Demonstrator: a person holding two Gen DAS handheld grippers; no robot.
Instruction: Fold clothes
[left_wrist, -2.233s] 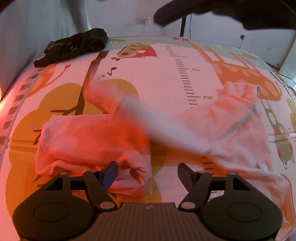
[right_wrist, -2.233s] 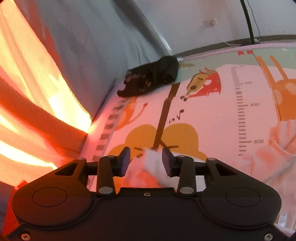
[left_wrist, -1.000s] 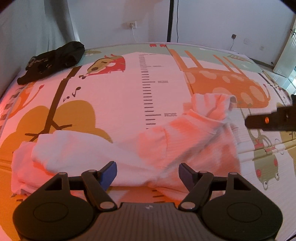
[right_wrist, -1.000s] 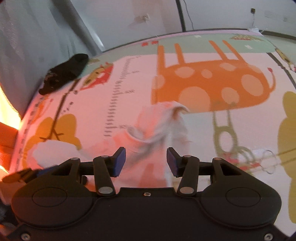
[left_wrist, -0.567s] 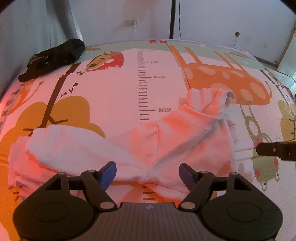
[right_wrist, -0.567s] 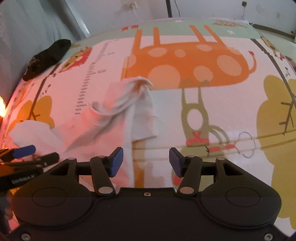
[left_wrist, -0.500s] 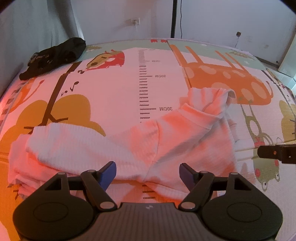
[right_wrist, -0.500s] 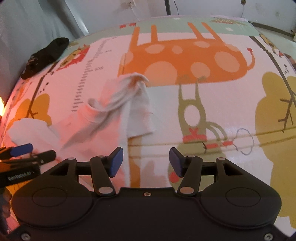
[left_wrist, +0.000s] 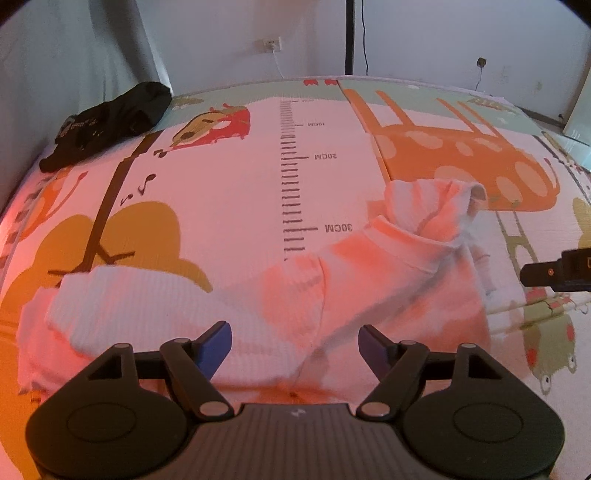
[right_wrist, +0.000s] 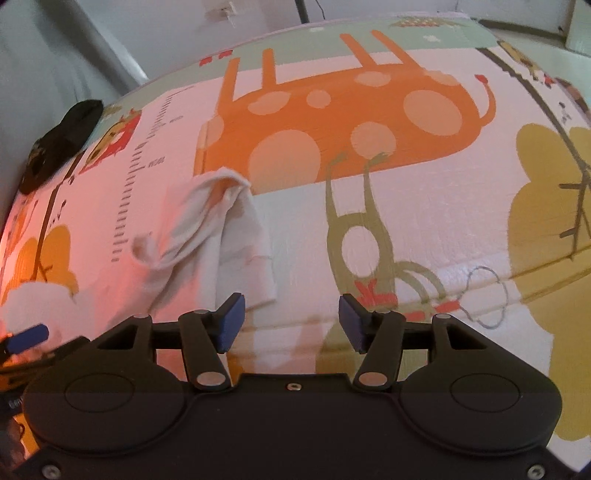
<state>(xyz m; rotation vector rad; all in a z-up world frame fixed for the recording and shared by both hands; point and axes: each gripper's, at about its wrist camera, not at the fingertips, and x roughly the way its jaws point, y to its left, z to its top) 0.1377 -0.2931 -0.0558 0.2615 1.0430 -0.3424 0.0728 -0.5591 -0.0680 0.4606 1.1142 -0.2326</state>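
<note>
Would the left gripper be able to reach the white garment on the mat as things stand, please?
Probably yes. The left gripper has open, empty jaws right above the white garment, with nothing between them; the black garment lies far off on the mat.

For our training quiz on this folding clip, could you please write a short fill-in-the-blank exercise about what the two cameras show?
1. The pale garment lies on a printed play ____.
2. The clothing in the far corner is ____ in colour.
3. Both the left gripper and the right gripper are ____.
4. The large spotted animal printed on the mat is ____ in colour.

Missing words: mat; black; open; orange
</note>
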